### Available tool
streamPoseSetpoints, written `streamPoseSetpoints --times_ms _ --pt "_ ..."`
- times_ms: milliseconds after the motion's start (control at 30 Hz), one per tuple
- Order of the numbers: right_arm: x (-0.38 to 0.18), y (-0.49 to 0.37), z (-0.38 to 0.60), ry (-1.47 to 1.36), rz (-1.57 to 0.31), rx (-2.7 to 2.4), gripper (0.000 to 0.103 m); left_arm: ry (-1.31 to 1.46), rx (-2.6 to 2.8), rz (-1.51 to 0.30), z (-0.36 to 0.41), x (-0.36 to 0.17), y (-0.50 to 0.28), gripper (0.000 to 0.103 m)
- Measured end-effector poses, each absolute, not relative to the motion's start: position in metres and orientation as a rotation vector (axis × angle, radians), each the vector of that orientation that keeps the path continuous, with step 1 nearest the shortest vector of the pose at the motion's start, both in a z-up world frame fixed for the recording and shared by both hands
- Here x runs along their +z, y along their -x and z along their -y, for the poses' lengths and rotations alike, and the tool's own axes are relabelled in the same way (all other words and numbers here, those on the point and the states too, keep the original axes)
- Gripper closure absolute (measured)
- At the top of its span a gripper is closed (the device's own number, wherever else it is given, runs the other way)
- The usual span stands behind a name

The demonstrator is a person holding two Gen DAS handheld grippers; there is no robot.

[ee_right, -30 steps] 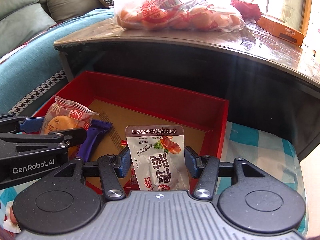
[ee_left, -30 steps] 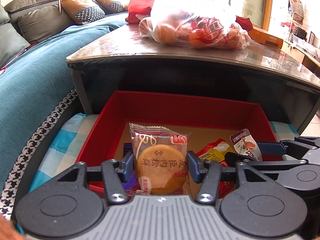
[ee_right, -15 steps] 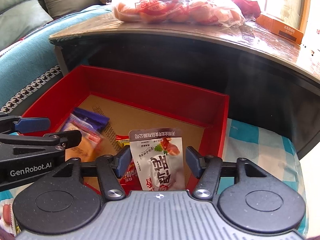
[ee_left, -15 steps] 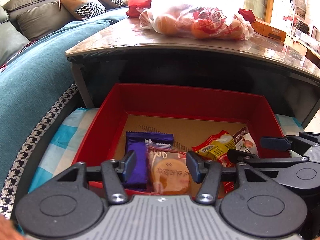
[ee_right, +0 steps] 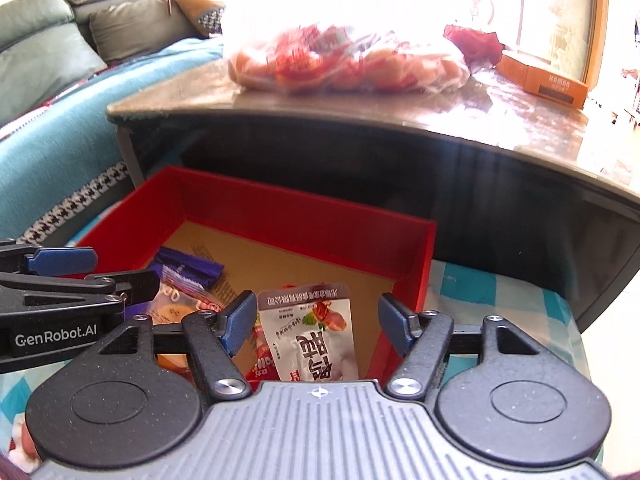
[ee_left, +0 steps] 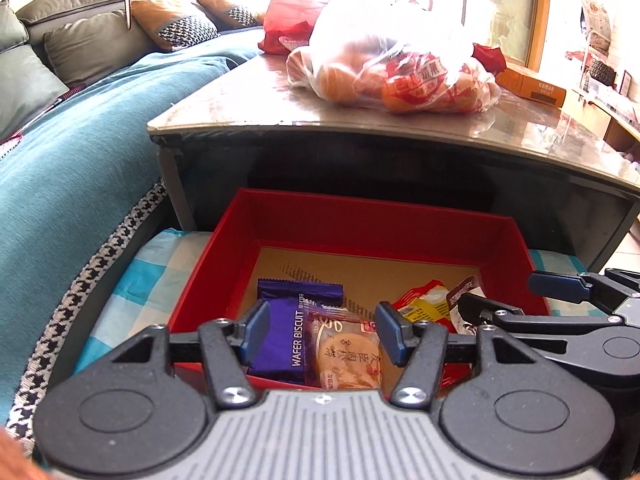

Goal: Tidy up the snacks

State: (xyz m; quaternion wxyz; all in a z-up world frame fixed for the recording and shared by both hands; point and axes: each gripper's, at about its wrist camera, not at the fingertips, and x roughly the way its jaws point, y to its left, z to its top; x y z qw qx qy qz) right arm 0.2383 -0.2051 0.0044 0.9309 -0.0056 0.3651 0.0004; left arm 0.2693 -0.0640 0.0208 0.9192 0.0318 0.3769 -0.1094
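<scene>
A red box [ee_left: 360, 210] [ee_right: 304, 206] with a brown floor stands below the table edge. In it lie a purple wafer biscuit pack [ee_left: 286, 336] [ee_right: 188, 270], a clear packet with a round cake [ee_left: 346, 354], a red and yellow packet [ee_left: 424, 300] and a white pouch [ee_right: 312, 336]. My left gripper [ee_left: 324, 334] hovers over the box's near wall above the cake packet, jaws opening, pads clear of it. My right gripper [ee_right: 316, 324] stands beside it with the white pouch loose between its opening jaws, neither pad touching.
A dark coffee table [ee_left: 400, 136] rises just behind the box, carrying a plastic bag of oranges [ee_left: 400, 76] and an orange carton [ee_left: 532, 86]. A teal sofa [ee_left: 80, 152] runs along the left. The box sits on a blue checked cloth [ee_right: 500, 300].
Both grippers let go and widened. The cake packet dropped from the left jaws into the box beside the purple pack. The white pouch sank from the right jaws into the box.
</scene>
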Motion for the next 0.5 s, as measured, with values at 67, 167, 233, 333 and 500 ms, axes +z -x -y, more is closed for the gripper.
streamPoseSetpoints --times_ms 67,167,233,333,500 --pt "0.011 -0.234 0.204 0.010 -0.732 0.002 0.029 -0.065 -0.230 -0.769 0.062 0.026 -0.264 0.016" --pt "0.020 -0.222 0.201 0.017 -0.712 0.007 0.029 -0.075 -0.234 -0.763 0.057 0.032 -0.252 0.015" --pt "0.025 -0.212 0.199 0.030 -0.704 0.021 0.029 -0.079 -0.240 -0.769 0.052 0.035 -0.243 0.015" --pt "0.029 -0.195 0.194 0.049 -0.709 0.043 0.029 -0.066 -0.259 -0.799 0.040 0.034 -0.227 0.015" --pt "0.025 -0.169 0.182 0.058 -0.762 0.095 0.029 -0.075 -0.286 -0.855 0.017 0.027 -0.198 0.015"
